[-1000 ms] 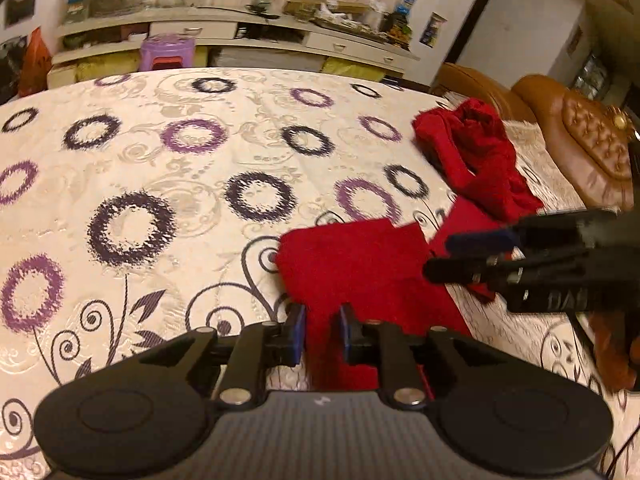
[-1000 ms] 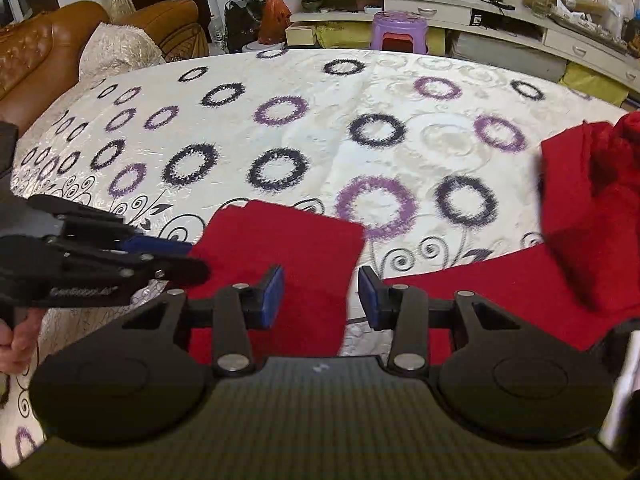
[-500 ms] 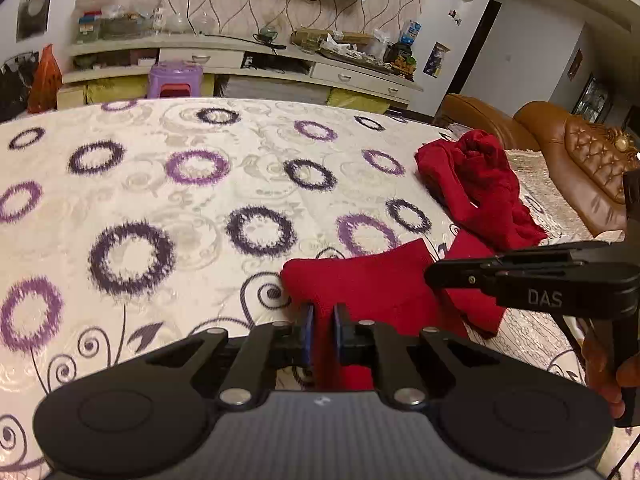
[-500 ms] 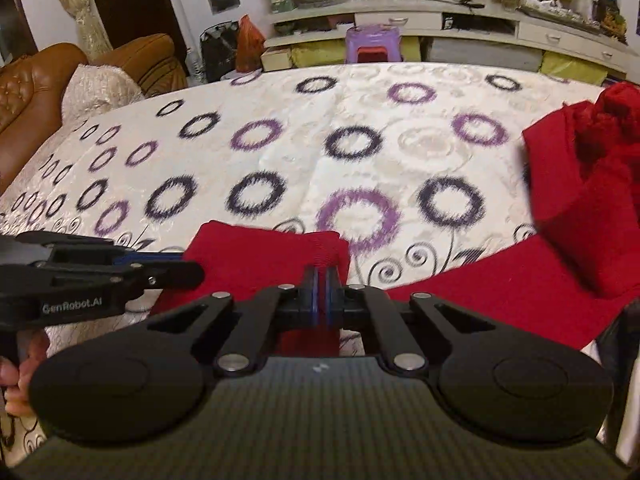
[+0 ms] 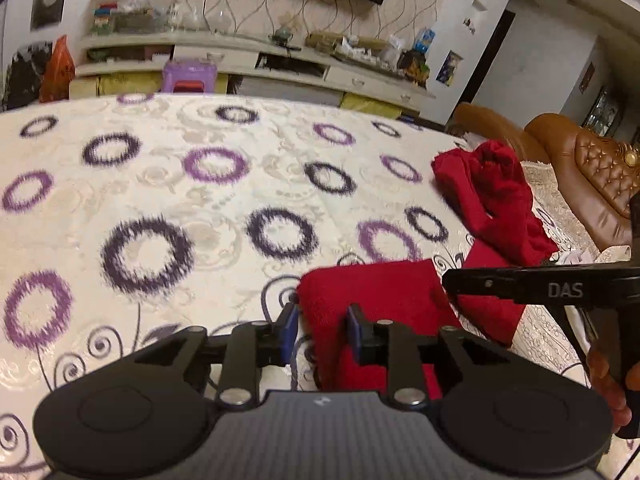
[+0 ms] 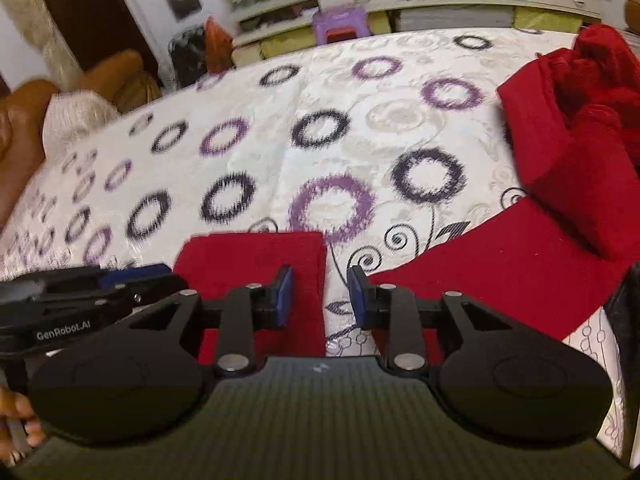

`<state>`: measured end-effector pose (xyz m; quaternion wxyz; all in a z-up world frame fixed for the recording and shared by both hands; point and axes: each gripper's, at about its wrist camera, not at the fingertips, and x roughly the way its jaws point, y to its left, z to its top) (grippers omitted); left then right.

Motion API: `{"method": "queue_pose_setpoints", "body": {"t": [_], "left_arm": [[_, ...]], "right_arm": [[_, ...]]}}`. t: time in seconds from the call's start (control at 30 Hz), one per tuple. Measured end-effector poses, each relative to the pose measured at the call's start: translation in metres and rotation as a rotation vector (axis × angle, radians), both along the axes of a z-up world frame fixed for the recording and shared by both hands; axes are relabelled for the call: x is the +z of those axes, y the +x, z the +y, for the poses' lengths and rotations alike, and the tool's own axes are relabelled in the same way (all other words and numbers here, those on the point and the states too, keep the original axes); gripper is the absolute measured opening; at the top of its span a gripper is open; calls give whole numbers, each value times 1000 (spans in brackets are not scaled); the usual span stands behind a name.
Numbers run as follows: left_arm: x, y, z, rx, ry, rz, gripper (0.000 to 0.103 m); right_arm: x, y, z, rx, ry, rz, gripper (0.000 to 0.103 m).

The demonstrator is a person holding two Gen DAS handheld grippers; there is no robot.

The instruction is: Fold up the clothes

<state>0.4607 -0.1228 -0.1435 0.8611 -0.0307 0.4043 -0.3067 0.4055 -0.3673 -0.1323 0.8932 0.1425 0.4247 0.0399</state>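
Red folded cloth (image 5: 372, 296) sits flat on the bed (image 5: 200, 200) near its front edge. A bigger crumpled red garment (image 6: 580, 120) lies well off to the right. Left tongs (image 5: 322, 330) straddle the cloth's left edge, right tongs (image 6: 320, 294) its right edge; both are opening, pads off it. Purple stool (image 5: 190, 76) behind.

Bedspread (image 5: 160, 184) lies open leftward; red clothes heap (image 5: 496, 196) blocks right.
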Motion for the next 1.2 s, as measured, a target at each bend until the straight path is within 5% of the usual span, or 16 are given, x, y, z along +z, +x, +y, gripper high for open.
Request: {"method": "queue_pose_setpoints", "body": {"t": [0.13,0.27,0.43,0.6,0.67,0.7,0.8,1.03,1.2], "left_arm": [[-2,1,-11,2,40,-9,29],[-9,7,-16,36,54,-3,41],[-8,8,-13,58,60,4,47],[5,-14,-6,80,7,-18,45],[12,-30,-9,64,4,-33,49],[15,-38,-9,59,1,-33,52],[19,-67,-5,63,-20,4,63],[45,-149,20,-2,16,8,66],[64,-215,52,-85,88,-26,77]], "right_arm": [[4,-2,10,85,58,-64,35],[-8,15,29,107,-30,-10,33],[-13,15,28,64,-51,-56,35],[-33,-66,0,-130,90,-237,50],[-27,-95,-10,-149,142,-397,54],[-25,-99,-13,-192,107,-426,65],[-27,-99,-23,-257,97,-422,68],[-26,-93,-6,-219,29,-296,68],[-7,-192,30,36,97,-287,68]]}}
